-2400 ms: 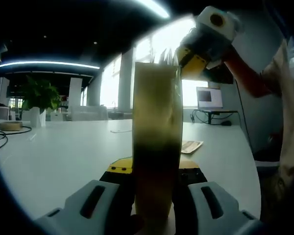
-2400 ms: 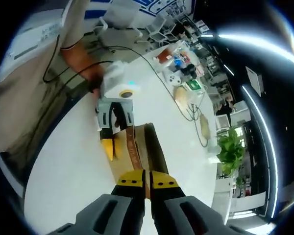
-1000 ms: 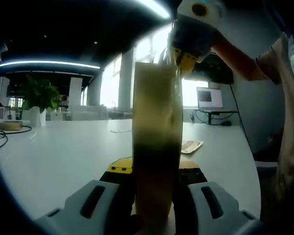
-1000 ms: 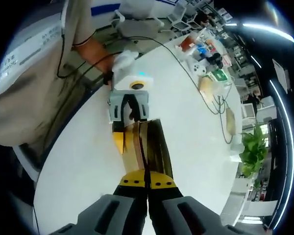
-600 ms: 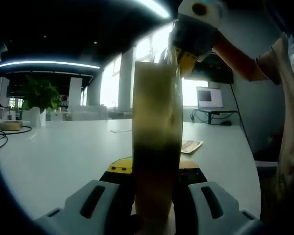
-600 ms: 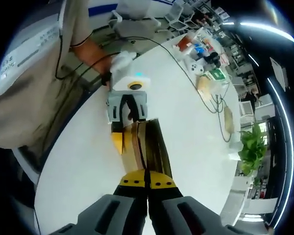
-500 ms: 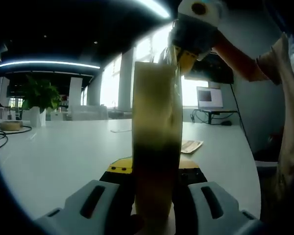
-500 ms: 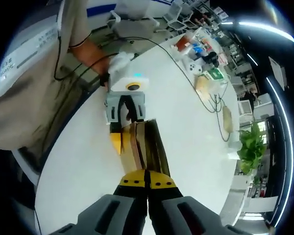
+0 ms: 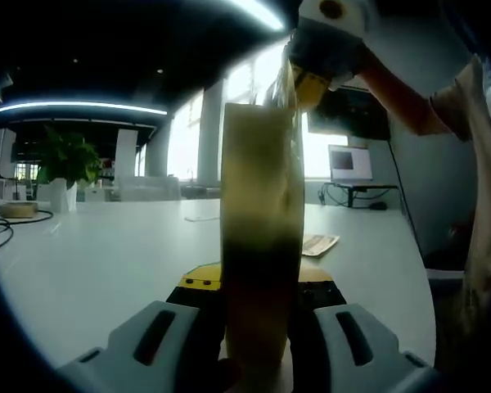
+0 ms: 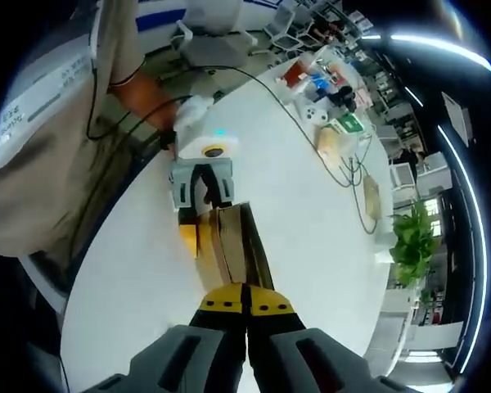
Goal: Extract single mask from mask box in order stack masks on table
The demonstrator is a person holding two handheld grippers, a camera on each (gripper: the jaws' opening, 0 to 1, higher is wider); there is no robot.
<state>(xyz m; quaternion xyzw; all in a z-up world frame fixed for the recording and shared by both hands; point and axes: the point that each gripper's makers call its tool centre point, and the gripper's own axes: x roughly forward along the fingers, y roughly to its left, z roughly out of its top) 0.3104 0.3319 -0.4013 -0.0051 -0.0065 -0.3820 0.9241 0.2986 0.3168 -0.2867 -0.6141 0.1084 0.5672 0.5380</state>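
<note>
Tan mask box (image 9: pixel 260 246) upright on white table (image 9: pixel 98 262), narrow, top open.

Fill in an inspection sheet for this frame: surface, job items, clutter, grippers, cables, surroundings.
Surface: white table, mostly bare near the work.
Job's things: mask box standing upright; a thin strip rises from its top to the right gripper, too unclear to call a mask.
Clutter: small items at the far end of the table; flat packet beyond the box.
Grippers: left gripper clamps the box; right gripper fingers closed above the box top.
Cables: black cable runs across the table.
Surroundings: potted plant, monitor, person's sleeve.
</note>
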